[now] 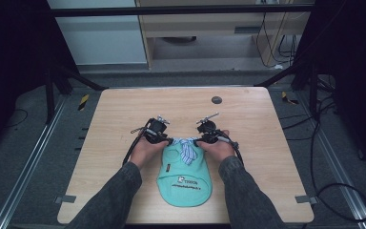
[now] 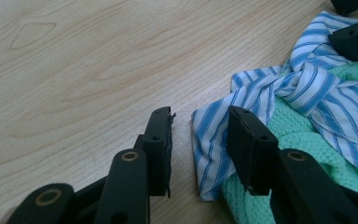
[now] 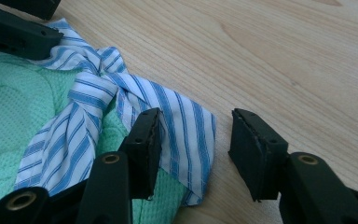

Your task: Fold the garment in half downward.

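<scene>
A mint-green bib-like cloth (image 1: 185,183) with printed lettering lies flat near the table's front edge. Its blue-and-white striped straps (image 1: 187,150) are knotted at the far end. My left gripper (image 1: 167,140) sits at the left of the knot and my right gripper (image 1: 198,141) at the right. In the left gripper view the left gripper (image 2: 199,114) stands open, one striped strap end (image 2: 209,140) lying loose between the jaws beside the green cloth (image 2: 298,128). In the right gripper view the right gripper (image 3: 196,116) is open over the other strap end (image 3: 182,121).
The wooden table (image 1: 124,119) carries a small dark round disc (image 1: 216,100) near its far edge. Black frame struts (image 1: 81,78) stand at the far corners, and cables (image 1: 333,191) run over the floor at the right.
</scene>
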